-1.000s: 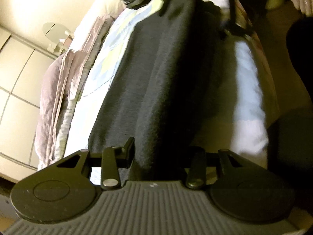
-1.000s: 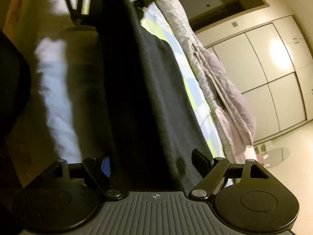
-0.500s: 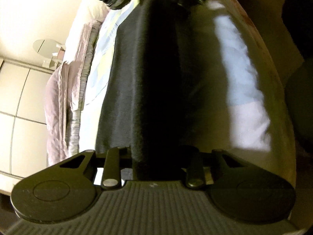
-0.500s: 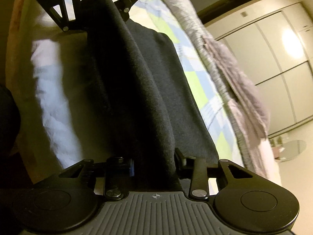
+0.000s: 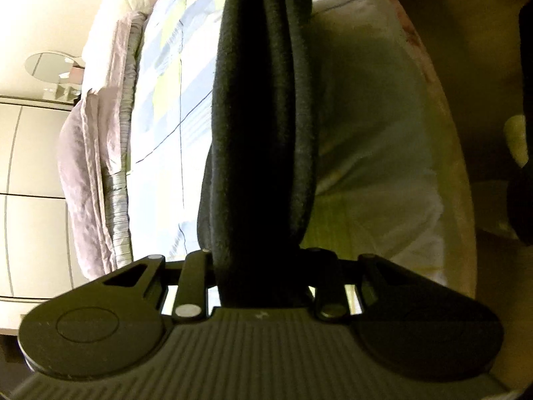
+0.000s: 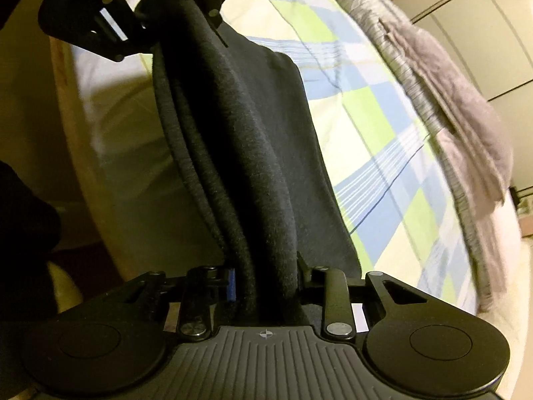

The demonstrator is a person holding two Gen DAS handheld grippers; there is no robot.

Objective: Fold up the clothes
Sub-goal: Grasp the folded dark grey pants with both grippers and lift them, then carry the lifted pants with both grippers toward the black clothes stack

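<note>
Both grippers, left point(image 5: 260, 266) and right point(image 6: 266, 273), clamp a fuzzy dark garment point(image 6: 240, 140) stretched between them. The checked bedsheet point(image 6: 383, 140) lies open at frame right.

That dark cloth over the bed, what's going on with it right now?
A person is folding a dark garment with two handheld grippers. The left gripper and the right gripper are each shut on an end of it, holding it stretched between them above the checked bedsheet. One side hangs down onto the sheet. A pinkish blanket lies bunched along the far edge.
</note>
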